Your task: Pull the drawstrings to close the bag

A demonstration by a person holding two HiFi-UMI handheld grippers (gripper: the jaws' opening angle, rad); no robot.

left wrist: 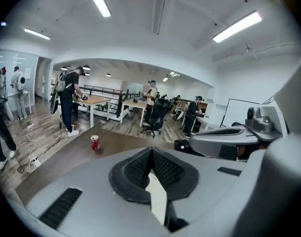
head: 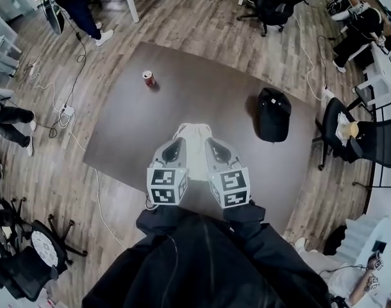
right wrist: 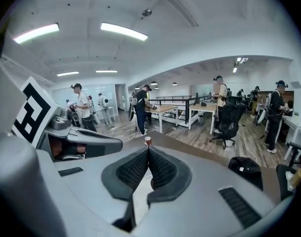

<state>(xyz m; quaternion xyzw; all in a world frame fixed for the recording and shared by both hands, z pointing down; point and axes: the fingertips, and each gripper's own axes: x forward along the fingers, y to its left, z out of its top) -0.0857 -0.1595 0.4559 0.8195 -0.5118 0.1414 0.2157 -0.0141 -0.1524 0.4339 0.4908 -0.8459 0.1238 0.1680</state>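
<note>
The dark brown counter holds the white cloth drawstring bag, which lies close to the person, between both grippers. The left gripper and the right gripper are each pinched shut on what looks like a white drawstring. To do this well, pull the two strings apart slowly and evenly, so the bag stays put and its mouth bunches shut.

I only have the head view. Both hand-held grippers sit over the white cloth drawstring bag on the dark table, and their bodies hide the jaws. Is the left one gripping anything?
Observer: Yes. The left hand-held gripper has its jaws shut on a white cloth strip. I cannot tell whether it is cord or bag fabric.
Operator: And the right one?
Observer: The right hand-held gripper is shut too, with a second white strip pinched between its black ribbed pads.
</note>
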